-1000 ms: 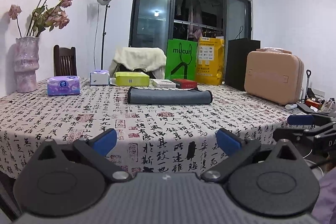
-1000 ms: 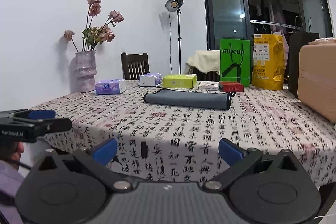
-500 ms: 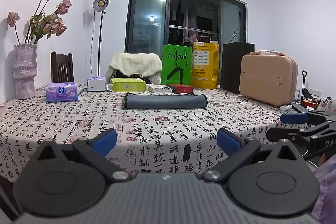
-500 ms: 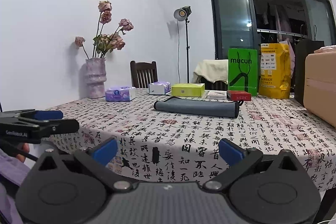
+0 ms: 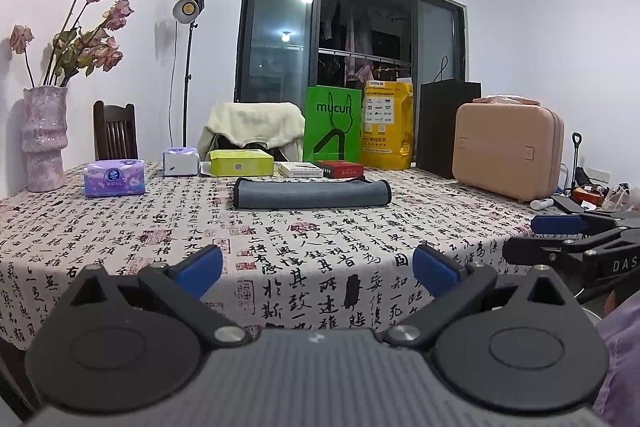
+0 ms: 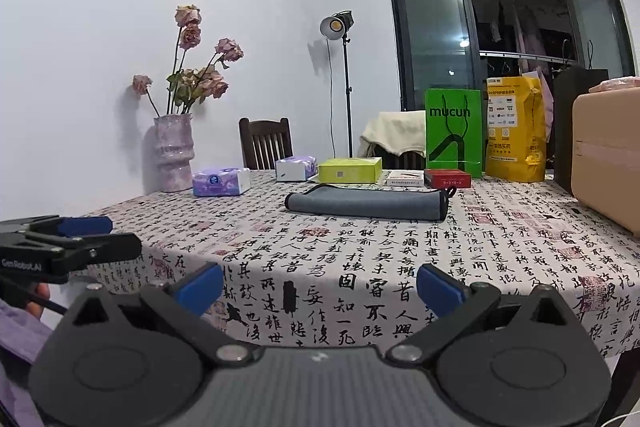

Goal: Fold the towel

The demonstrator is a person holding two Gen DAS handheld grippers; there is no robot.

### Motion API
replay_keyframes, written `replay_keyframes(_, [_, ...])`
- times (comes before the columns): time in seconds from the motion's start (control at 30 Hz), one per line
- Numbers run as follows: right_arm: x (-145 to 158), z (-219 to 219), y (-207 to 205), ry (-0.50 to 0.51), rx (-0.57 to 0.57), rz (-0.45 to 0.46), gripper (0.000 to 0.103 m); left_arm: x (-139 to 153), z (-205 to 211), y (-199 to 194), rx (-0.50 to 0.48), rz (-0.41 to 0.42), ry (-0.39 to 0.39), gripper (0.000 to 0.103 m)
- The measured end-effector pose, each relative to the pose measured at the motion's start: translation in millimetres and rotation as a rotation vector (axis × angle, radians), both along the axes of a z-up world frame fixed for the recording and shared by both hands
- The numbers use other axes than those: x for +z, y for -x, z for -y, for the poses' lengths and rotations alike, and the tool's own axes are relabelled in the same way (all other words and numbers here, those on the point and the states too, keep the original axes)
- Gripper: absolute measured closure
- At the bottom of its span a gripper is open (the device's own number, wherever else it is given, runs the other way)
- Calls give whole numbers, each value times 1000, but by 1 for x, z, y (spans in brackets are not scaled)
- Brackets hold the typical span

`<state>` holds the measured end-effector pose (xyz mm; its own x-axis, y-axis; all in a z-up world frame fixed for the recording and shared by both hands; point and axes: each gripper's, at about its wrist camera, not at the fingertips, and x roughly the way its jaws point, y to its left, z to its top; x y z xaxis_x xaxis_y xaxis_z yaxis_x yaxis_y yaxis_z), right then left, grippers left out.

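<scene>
The grey towel [image 5: 312,193] lies already folded into a long strip toward the far edge of the table [image 5: 120,239], just before the boxes. The left gripper [image 5: 317,269] and right gripper [image 6: 319,285] hang spread and empty off the near edge. Judged: approach level, taking both strip ends evenly.

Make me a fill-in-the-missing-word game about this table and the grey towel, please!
1. The grey towel lies on the patterned ____.
2. The bag behind the towel that says "mucun" is ____.
3. The left tool and the right tool are both ____, holding nothing.
4. The dried roses stand in a pink ____.

Missing words: tablecloth; green; open; vase
</scene>
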<state>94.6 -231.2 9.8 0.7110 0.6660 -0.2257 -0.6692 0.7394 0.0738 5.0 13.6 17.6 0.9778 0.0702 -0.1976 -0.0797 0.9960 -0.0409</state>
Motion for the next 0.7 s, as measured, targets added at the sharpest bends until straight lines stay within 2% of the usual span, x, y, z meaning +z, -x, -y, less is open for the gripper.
replay_keyframes(0.7, [-1, -3, 1, 13, 11, 5, 0, 0, 0, 1, 4, 2, -1, 0])
